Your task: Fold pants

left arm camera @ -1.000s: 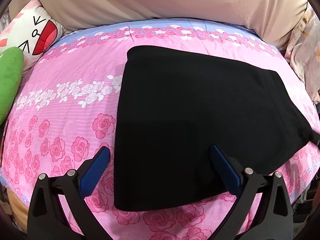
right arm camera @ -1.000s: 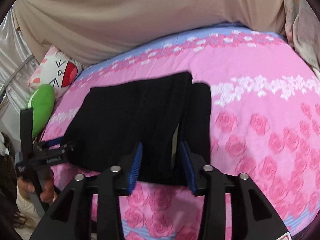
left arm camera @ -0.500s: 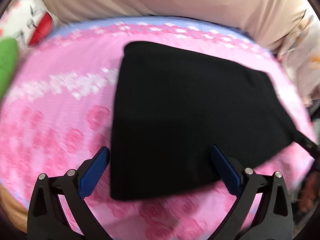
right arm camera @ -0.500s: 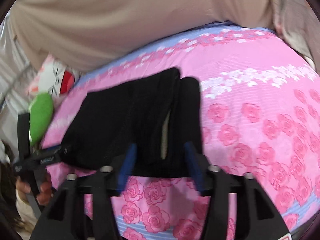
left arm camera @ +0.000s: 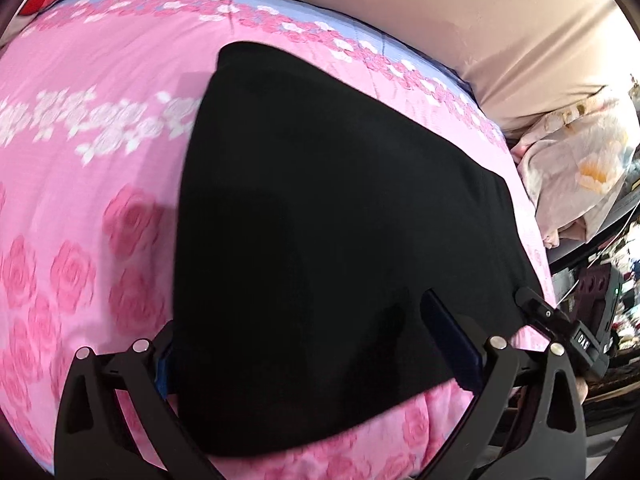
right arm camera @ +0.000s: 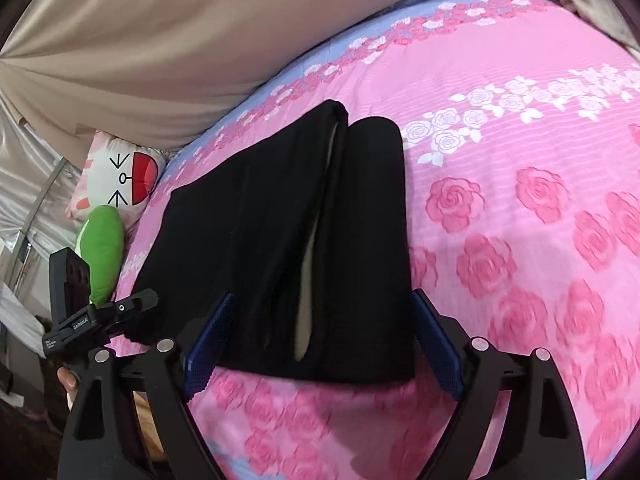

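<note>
Black pants (left arm camera: 340, 240) lie folded flat on the pink rose bedsheet (left arm camera: 80, 200). In the right wrist view the pants (right arm camera: 288, 240) show stacked layers with a pale lining strip at the open edge. My left gripper (left arm camera: 316, 356) is open, its blue pads straddling the near edge of the pants; the left pad is partly hidden by cloth. My right gripper (right arm camera: 320, 340) is open wide, its pads on either side of the near end of the pants. The other gripper shows at the edge of each view (left arm camera: 576, 340) (right arm camera: 92, 316).
A beige curtain (right arm camera: 180, 40) hangs behind the bed. A cartoon-face pillow (right arm camera: 120, 176) and a green plush (right arm camera: 102, 248) lie at one end. A floral cloth heap (left arm camera: 576, 176) sits at the other end. The bed's near edge (right arm camera: 320, 440) drops off below my grippers.
Both grippers have moved forward and lower toward the pants. The right gripper has opened wider around the near end. The pants have not moved.
</note>
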`<state>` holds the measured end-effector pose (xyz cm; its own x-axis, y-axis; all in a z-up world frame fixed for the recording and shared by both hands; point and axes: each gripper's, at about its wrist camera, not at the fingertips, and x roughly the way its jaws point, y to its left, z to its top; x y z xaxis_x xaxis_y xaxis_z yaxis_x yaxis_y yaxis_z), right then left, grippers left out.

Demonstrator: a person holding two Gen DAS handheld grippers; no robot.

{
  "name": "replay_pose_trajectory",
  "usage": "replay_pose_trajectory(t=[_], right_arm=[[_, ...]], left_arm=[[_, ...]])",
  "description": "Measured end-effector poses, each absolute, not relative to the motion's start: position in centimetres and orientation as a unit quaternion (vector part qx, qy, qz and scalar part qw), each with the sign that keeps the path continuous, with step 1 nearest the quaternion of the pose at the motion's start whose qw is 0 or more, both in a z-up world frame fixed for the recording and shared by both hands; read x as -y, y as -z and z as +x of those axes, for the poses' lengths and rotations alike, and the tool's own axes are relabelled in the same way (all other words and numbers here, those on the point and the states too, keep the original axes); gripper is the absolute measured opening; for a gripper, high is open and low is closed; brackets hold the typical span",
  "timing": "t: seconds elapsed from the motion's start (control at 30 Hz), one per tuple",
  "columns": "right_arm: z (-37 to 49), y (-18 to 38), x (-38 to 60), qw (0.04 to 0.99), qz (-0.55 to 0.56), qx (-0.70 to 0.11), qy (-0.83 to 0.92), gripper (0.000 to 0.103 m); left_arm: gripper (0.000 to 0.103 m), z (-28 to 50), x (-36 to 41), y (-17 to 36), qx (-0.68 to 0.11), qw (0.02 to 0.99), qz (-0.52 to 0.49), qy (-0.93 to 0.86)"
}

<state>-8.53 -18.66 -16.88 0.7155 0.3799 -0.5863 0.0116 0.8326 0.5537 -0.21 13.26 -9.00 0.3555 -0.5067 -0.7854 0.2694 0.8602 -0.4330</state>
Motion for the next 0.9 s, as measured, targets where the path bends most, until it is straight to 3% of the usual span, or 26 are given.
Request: replay_pose_trajectory(t=[0.13, 0.27, 0.3, 0.37, 0.47, 0.53, 0.9], right_arm=[[-6.7, 17.1, 19.4, 0.886, 0.273, -0.349, -0.137, 0.086], [-5.5, 17.0, 18.7, 0.888, 0.259, -0.352, -0.142, 0.066], [-5.4, 17.1, 18.7, 0.886, 0.265, -0.35, -0.15, 0.056], [-5.1, 17.2, 18.7, 0.881, 0.283, -0.345, -0.155, 0.05], [-5.7, 16.6, 17.9, 0.889, 0.275, -0.338, -0.14, 0.043], [-6.2, 15.9, 17.4, 0.894, 0.268, -0.333, -0.135, 0.04], [-11.9, 12.7, 14.8, 0.906, 0.238, -0.32, -0.141, 0.037]], left_arm=[[0.098, 0.8, -11.8, 9.0, -0.504, 0.828, -0.075, 0.236], [0.098, 1.1, -11.0, 9.0, -0.494, 0.832, -0.054, 0.247], [0.095, 1.2, -10.8, 8.9, -0.493, 0.832, -0.05, 0.25], [0.071, 1.3, -10.6, 8.7, -0.493, 0.831, -0.054, 0.252], [0.052, 1.4, -10.8, 8.1, -0.499, 0.826, -0.071, 0.253], [0.047, 1.0, -10.5, 7.6, -0.496, 0.83, -0.065, 0.245], [0.043, -5.1, -10.4, 4.9, -0.47, 0.856, 0.009, 0.213]])
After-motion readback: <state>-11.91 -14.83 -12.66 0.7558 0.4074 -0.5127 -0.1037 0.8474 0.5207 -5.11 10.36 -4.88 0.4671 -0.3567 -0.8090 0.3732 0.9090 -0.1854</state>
